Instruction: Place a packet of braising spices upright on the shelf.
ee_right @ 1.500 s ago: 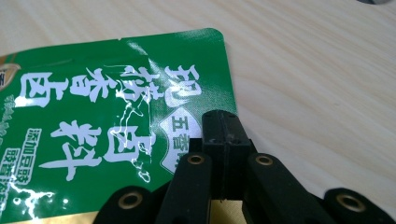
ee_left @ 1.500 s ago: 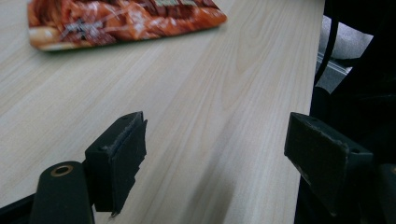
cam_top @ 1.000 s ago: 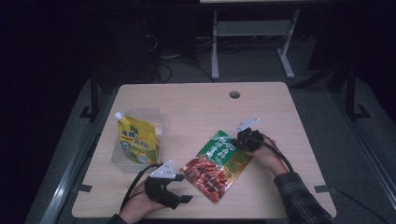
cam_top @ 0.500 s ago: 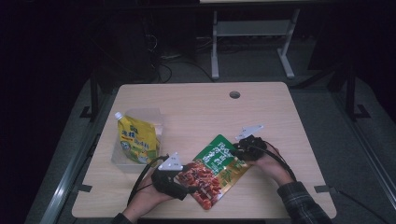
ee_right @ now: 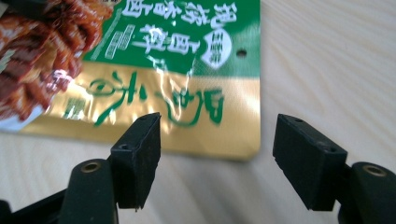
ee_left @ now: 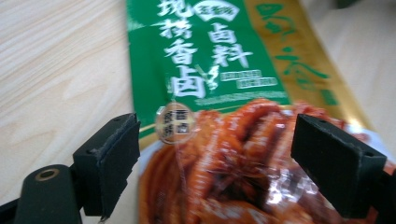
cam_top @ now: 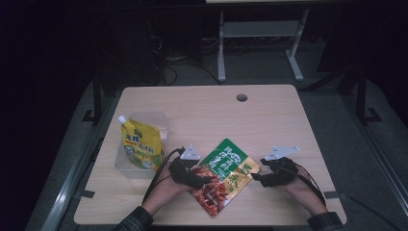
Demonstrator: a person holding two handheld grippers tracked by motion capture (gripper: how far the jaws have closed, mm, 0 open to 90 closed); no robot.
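Observation:
A flat snack packet (cam_top: 226, 169), green at the top, gold along one side and red with a food picture below, lies on the wooden table (cam_top: 202, 115) near its front edge. My left gripper (cam_top: 201, 179) is open over the packet's red lower part (ee_left: 219, 186), one jaw on each side of it. My right gripper (cam_top: 257, 177) is open just off the packet's gold edge (ee_right: 187, 126), and its jaws hold nothing. In the right gripper view the packet (ee_right: 177, 46) lies just beyond the fingertips.
A yellow spouted pouch (cam_top: 139, 144) leans in a clear plastic container (cam_top: 122, 166) at the table's left. A round cable hole (cam_top: 241, 97) sits at the back. A metal frame (cam_top: 260, 43) stands on the floor behind the table.
My right gripper has let go of the packet and drawn back to the right and nearer. My left gripper has moved right onto the packet's red end. The packet shifted slightly nearer.

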